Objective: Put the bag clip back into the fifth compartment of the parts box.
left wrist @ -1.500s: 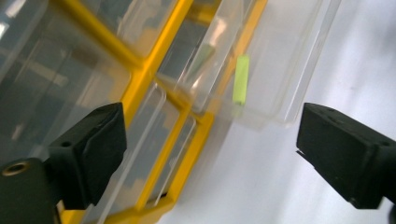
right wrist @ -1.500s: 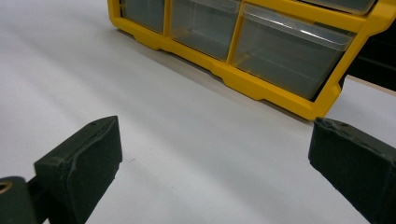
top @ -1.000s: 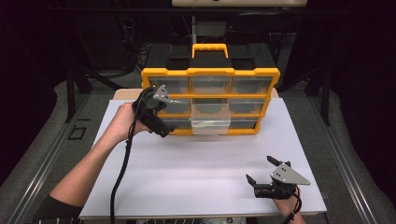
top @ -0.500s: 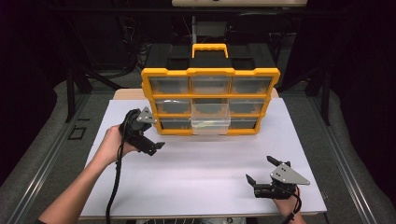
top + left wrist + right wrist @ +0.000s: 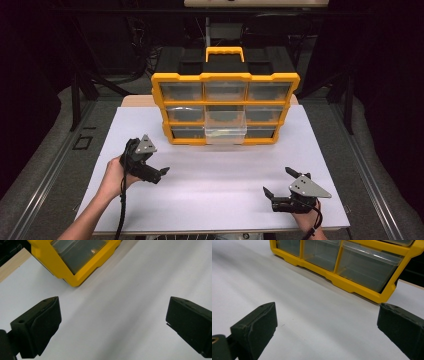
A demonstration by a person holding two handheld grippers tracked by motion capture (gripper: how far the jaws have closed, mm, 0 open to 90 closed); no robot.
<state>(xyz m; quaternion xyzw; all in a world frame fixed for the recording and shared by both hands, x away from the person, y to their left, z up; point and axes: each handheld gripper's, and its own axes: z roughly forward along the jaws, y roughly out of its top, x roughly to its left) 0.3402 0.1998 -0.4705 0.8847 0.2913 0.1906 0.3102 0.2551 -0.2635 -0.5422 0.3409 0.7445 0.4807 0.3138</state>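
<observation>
A white table top sits in a dark room, with black stands and cables behind it that are hard to make out. At the far middle of the table stands a yellow drawer cabinet with a yellow handle on top and three rows of clear drawers. The bottom middle drawer is pulled partway out; something pale yellowish seems to lie in it, but it is too blurred to tell what. The other drawers look shut, and their contents cannot be read from above.

The left gripper is held above the table near the cabinet's lower left corner, jaws wide apart and holding nothing. Its own view is cut off to that yellow corner and one clear drawer front. The right gripper is near the table's front right edge, well apart from the cabinet, jaws spread wide and empty. Its view shows the bottom row of drawers from low down, which look empty there.
</observation>
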